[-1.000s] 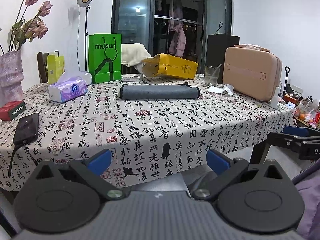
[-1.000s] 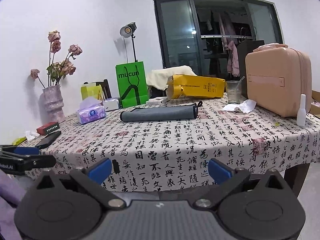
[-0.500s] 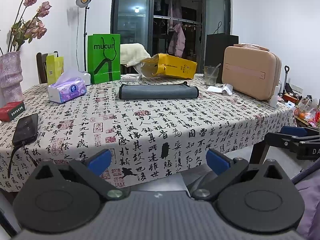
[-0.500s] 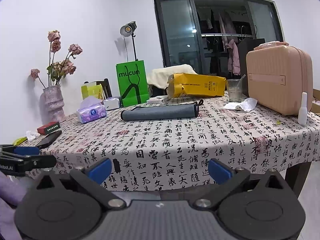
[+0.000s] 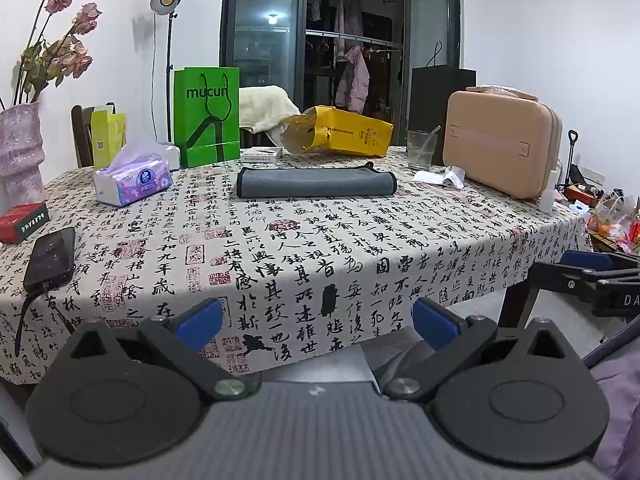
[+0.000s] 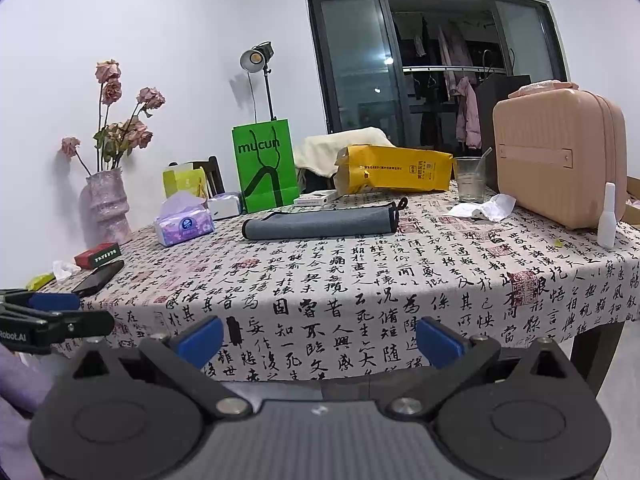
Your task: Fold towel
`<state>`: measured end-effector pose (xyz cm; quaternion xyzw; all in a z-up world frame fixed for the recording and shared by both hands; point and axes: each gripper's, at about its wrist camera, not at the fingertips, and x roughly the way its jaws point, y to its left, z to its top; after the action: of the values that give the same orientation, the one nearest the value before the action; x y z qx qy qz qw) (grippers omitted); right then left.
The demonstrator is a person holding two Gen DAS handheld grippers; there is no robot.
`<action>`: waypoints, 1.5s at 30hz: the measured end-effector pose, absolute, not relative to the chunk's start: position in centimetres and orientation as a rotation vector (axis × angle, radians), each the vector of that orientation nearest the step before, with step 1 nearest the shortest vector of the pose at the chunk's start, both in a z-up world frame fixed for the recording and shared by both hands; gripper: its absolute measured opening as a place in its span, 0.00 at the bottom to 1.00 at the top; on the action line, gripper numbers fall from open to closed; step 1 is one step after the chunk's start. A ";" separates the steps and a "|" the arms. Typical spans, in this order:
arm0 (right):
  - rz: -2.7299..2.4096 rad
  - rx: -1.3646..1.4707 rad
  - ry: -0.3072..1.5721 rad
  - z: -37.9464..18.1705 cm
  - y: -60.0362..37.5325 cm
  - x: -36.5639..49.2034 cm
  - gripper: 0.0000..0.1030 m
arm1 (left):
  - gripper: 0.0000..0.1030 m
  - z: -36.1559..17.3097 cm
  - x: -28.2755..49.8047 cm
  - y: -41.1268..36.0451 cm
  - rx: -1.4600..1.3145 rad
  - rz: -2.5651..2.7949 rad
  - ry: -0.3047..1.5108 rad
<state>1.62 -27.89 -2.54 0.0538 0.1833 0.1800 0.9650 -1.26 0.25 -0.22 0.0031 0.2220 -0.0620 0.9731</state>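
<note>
A grey towel (image 5: pixel 316 184) with black trim lies folded into a long narrow strip on the far half of the table; it also shows in the right wrist view (image 6: pixel 320 224). My left gripper (image 5: pixel 318 322) is open and empty, held in front of the table's near edge, well short of the towel. My right gripper (image 6: pixel 318 340) is also open and empty, at the near edge. Each gripper shows at the side of the other's view: the right one (image 5: pixel 600 276) and the left one (image 6: pixel 48 320).
The table (image 5: pixel 320 264) has a calligraphy-print cloth. On it stand a tissue pack (image 5: pixel 132 178), green bag (image 5: pixel 206 116), yellow bag (image 5: pixel 340 132), glass (image 5: pixel 420 150), pink case (image 5: pixel 500 148), white bottle (image 6: pixel 608 220), phone (image 5: pixel 50 258), red box (image 5: pixel 24 222) and vase (image 6: pixel 108 208).
Both grippers have drifted very slightly, so the scene shifts a little in each view. The towel lies as before and both grippers stay open.
</note>
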 end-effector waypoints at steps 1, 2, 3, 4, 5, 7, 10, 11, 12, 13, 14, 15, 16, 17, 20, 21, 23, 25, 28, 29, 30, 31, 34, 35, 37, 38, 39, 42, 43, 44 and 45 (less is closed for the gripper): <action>0.361 0.110 0.369 -2.5 -27.9 1.6 1.00 | 1.00 -0.2 -1.3 0.2 0.007 -0.125 0.448; 0.360 0.111 0.368 -2.5 -27.9 1.6 1.00 | 1.00 -0.2 -1.3 0.2 0.007 -0.125 0.448; 0.360 0.112 0.369 -2.5 -28.0 1.7 1.00 | 1.00 -0.2 -1.3 0.2 0.007 -0.125 0.448; 0.361 0.112 0.370 -2.6 -28.0 1.7 1.00 | 1.00 -0.2 -1.3 0.2 0.007 -0.125 0.448; 0.362 0.113 0.371 -2.6 -28.0 1.7 1.00 | 1.00 -0.2 -1.3 0.2 0.007 -0.125 0.448; 0.363 0.113 0.372 -2.6 -27.9 1.7 1.00 | 1.00 -0.2 -1.3 0.2 0.006 -0.125 0.449; 0.362 0.113 0.372 -2.6 -27.9 1.7 1.00 | 1.00 -0.2 -1.3 0.2 0.007 -0.125 0.448; 0.361 0.113 0.372 -2.6 -28.0 1.7 1.00 | 1.00 -0.2 -1.3 0.2 0.007 -0.126 0.448; 0.361 0.113 0.372 -2.6 -27.9 1.7 1.00 | 1.00 -0.2 -1.3 0.2 0.008 -0.127 0.448; 0.360 0.113 0.372 -2.5 -27.9 1.7 1.00 | 1.00 -0.3 -1.3 0.1 0.009 -0.128 0.448; 0.361 0.114 0.372 -2.6 -27.9 1.7 1.00 | 1.00 -0.3 -1.3 0.1 0.010 -0.128 0.448; 0.361 0.113 0.372 -2.6 -27.9 1.7 1.00 | 1.00 -0.3 -1.3 0.1 0.010 -0.129 0.449; 0.362 0.114 0.373 -2.6 -27.9 1.7 1.00 | 1.00 -0.3 -1.3 0.0 0.009 -0.129 0.449; 0.363 0.114 0.374 -2.6 -27.9 1.8 1.00 | 1.00 -0.3 -1.3 0.0 0.009 -0.128 0.448; 0.366 0.114 0.373 -2.6 -27.9 1.7 1.00 | 1.00 -0.3 -1.3 0.0 0.009 -0.128 0.448; 0.367 0.114 0.373 -2.6 -27.9 1.8 1.00 | 1.00 -0.3 -1.3 0.0 0.009 -0.128 0.448; 0.368 0.113 0.373 -2.6 -28.0 1.8 1.00 | 1.00 -0.3 -1.3 0.0 0.010 -0.128 0.448; 0.367 0.114 0.373 -2.6 -28.0 1.8 1.00 | 1.00 -0.3 -1.3 0.0 0.011 -0.129 0.448; 0.367 0.114 0.373 -2.6 -28.0 1.8 1.00 | 1.00 -0.3 -1.3 0.0 0.012 -0.128 0.447; 0.368 0.114 0.374 -2.6 -28.0 1.8 1.00 | 1.00 -0.3 -1.3 0.0 0.012 -0.128 0.447; 0.367 0.114 0.373 -2.6 -28.0 1.8 1.00 | 1.00 -0.3 -1.3 0.0 0.012 -0.128 0.447; 0.367 0.114 0.374 -2.6 -28.0 1.8 1.00 | 1.00 -0.3 -1.3 0.0 0.013 -0.128 0.446; 0.367 0.115 0.374 -2.6 -28.0 1.8 1.00 | 1.00 -0.2 -1.3 -0.1 0.014 -0.129 0.447; 0.367 0.115 0.374 -2.6 -28.0 1.8 1.00 | 1.00 -0.2 -1.2 0.0 0.015 -0.131 0.447; 0.367 0.114 0.374 -2.6 -28.0 1.8 1.00 | 1.00 -0.2 -1.2 0.1 0.016 -0.134 0.448; 0.367 0.114 0.373 -2.6 -28.0 1.8 1.00 | 1.00 -0.1 -1.2 0.1 0.017 -0.134 0.449; 0.367 0.114 0.374 -2.6 -28.0 1.8 1.00 | 1.00 -0.1 -1.2 0.1 0.018 -0.133 0.451; 0.367 0.115 0.374 -2.6 -28.0 1.8 1.00 | 1.00 -0.1 -1.2 0.1 0.019 -0.129 0.448; 0.367 0.114 0.374 -2.6 -28.0 1.8 1.00 | 1.00 -0.1 -1.2 0.2 0.019 -0.127 0.445; 0.367 0.114 0.374 -2.6 -28.0 1.8 1.00 | 1.00 0.0 -1.3 0.2 0.020 -0.125 0.443; 0.366 0.115 0.373 -2.6 -28.0 1.8 1.00 | 1.00 0.0 -1.3 0.2 0.021 -0.125 0.443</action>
<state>1.79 -28.01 -2.62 0.0566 0.1843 0.1810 0.9644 -1.27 0.18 -0.03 0.0105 0.2195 -0.0620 0.9736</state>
